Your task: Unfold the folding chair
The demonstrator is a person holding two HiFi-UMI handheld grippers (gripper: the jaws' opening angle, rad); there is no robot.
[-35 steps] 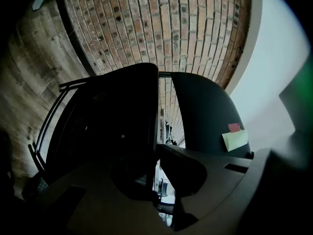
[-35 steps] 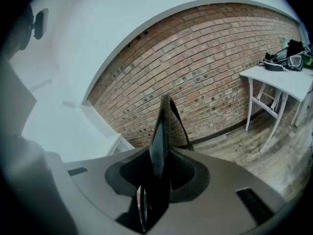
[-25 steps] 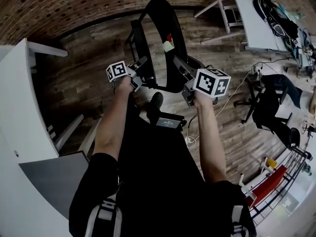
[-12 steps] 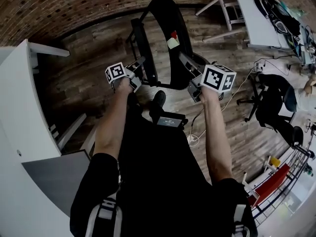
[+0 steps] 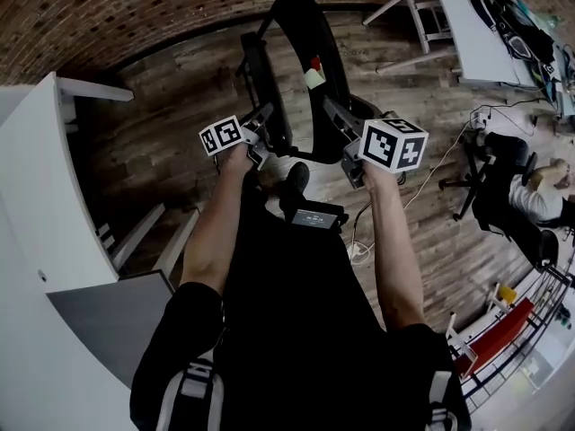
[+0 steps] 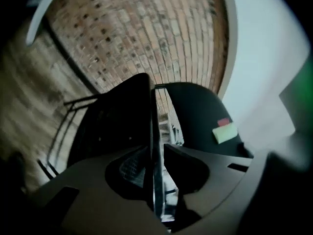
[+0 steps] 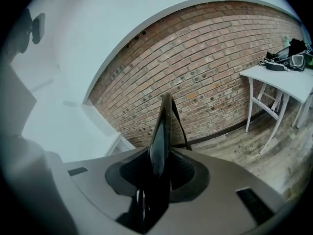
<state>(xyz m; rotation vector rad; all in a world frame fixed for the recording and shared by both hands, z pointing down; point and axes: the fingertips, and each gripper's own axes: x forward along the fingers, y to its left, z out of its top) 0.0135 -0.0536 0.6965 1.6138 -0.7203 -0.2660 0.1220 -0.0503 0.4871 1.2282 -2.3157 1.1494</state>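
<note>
Two claws on one folding chair (image 5: 310, 25), which stands upright on the floor (image 5: 180, 124) dead ahead of you in the head view. Left gripper view: your left claw (image 6: 157, 153) has just been opening, loose round a thin upright edge. Right gripper view: your right claw (image 7: 159, 168) pinches the other panel.

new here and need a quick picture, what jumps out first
A black folding chair stands mid-floor before a brick wall. The right tool is clamped on one of its edges; the left tool, jaws just opening, has another edge between them.
</note>
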